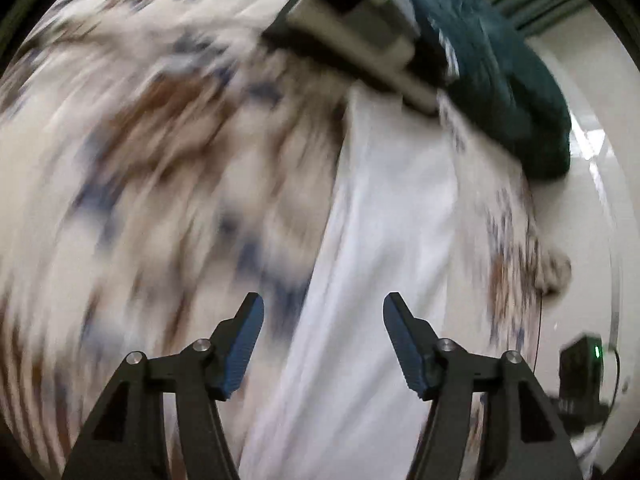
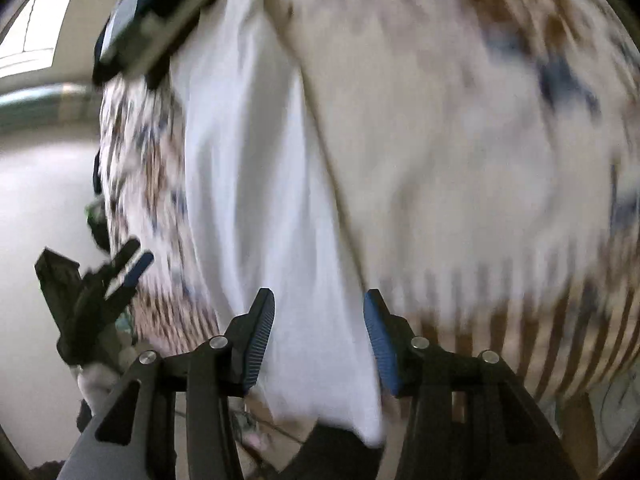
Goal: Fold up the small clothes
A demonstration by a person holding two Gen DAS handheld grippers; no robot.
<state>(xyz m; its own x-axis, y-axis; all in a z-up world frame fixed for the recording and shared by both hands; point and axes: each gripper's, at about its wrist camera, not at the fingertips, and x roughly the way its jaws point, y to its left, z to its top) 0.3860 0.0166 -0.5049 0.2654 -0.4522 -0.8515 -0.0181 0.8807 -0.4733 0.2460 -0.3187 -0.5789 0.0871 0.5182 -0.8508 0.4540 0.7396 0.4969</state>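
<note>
A cream knit garment (image 1: 152,168) with brown and blue pattern fills most of the left wrist view, blurred by motion. A plain white cloth (image 1: 384,240) lies in front of it, between my open left gripper (image 1: 323,312) fingers' line of sight. In the right wrist view the same patterned garment (image 2: 460,140) and white cloth (image 2: 256,184) hang close ahead of my open right gripper (image 2: 319,308). Both grippers hold nothing. The left gripper (image 2: 132,264) shows at the lower left of the right wrist view.
A person's dark teal sleeve (image 1: 500,76) and a grey-black device (image 1: 360,28) are at the top. A black box with a green light (image 1: 580,368) sits at the right. Pale wall or floor (image 2: 36,200) lies to the left.
</note>
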